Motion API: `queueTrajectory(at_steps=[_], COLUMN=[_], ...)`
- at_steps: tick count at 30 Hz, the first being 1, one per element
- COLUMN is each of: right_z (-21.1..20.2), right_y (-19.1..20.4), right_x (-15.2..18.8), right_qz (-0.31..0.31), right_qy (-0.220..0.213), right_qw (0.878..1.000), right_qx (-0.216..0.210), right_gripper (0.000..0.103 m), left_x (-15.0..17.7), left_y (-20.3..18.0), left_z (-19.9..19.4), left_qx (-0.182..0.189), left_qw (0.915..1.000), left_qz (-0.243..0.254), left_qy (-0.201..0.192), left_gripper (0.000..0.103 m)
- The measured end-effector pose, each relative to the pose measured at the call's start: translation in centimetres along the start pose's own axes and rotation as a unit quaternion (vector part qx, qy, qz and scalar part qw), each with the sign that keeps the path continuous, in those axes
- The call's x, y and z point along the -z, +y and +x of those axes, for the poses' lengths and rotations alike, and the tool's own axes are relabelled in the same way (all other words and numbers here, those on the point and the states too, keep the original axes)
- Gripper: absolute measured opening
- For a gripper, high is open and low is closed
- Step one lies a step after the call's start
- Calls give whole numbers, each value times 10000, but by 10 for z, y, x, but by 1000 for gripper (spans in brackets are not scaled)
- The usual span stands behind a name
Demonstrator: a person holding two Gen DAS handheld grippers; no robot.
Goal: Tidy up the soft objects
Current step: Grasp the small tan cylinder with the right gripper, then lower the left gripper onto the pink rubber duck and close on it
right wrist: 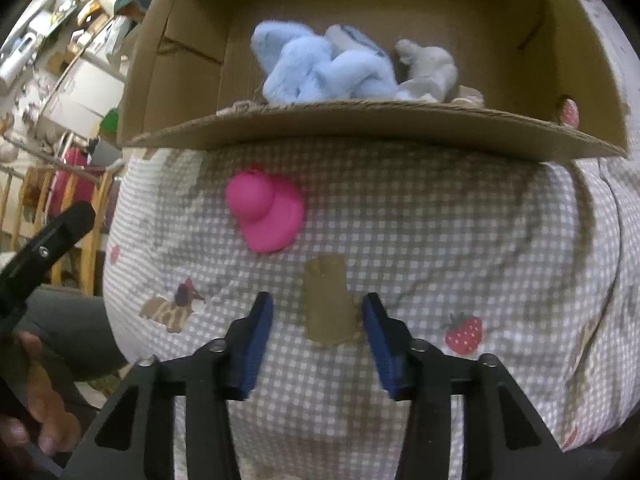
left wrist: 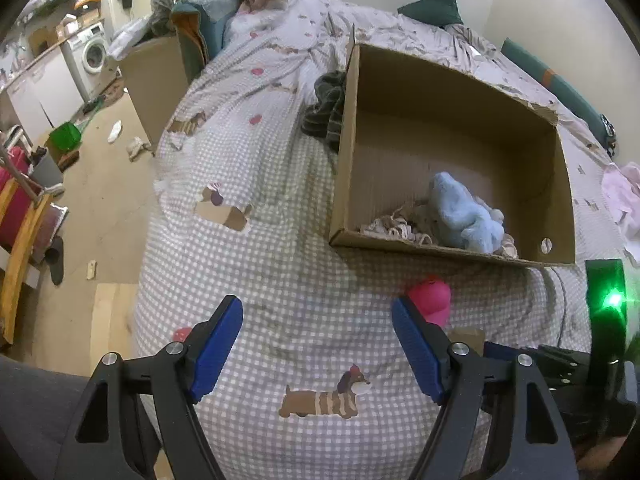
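A pink rubber duck lies on the checked bed cover just in front of an open cardboard box; it also shows in the left wrist view, behind my left gripper's right finger. The box holds a light blue plush toy, also seen in the right wrist view, a grey plush and some beige fabric. My left gripper is open and empty above the cover. My right gripper is open and empty, a short way before the duck.
A dark knitted garment lies against the box's left wall. A second cardboard box with piled clothes stands left of the bed. A pink cloth lies at the right. The bed's left edge drops to a cluttered floor.
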State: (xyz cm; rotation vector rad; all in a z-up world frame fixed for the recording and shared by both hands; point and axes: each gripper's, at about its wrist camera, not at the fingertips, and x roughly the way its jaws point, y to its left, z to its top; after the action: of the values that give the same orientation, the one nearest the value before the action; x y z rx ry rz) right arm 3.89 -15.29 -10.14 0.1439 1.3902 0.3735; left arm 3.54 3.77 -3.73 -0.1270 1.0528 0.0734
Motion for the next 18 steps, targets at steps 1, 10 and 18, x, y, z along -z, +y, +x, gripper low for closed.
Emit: queueTrajectory(at_steps=[1, 10, 18], right_z=[2, -8, -43], right_y=[2, 4, -20], right_x=[-1, -4, 1], right_qz=[-59, -145, 297], right_qy=[11, -217, -628], right_qw=[10000, 9996, 9972], right_qx=[33, -88, -285], right_gripper=[45, 10, 10], left_x=[0, -1, 4], left_y=[-1, -9, -38], left_z=[2, 7, 24], left_qx=[19, 116, 740], left_qw=[10000, 9999, 9962], left_qz=[11, 79, 283], left_qy=[32, 55, 371], left_gripper=[75, 75, 75])
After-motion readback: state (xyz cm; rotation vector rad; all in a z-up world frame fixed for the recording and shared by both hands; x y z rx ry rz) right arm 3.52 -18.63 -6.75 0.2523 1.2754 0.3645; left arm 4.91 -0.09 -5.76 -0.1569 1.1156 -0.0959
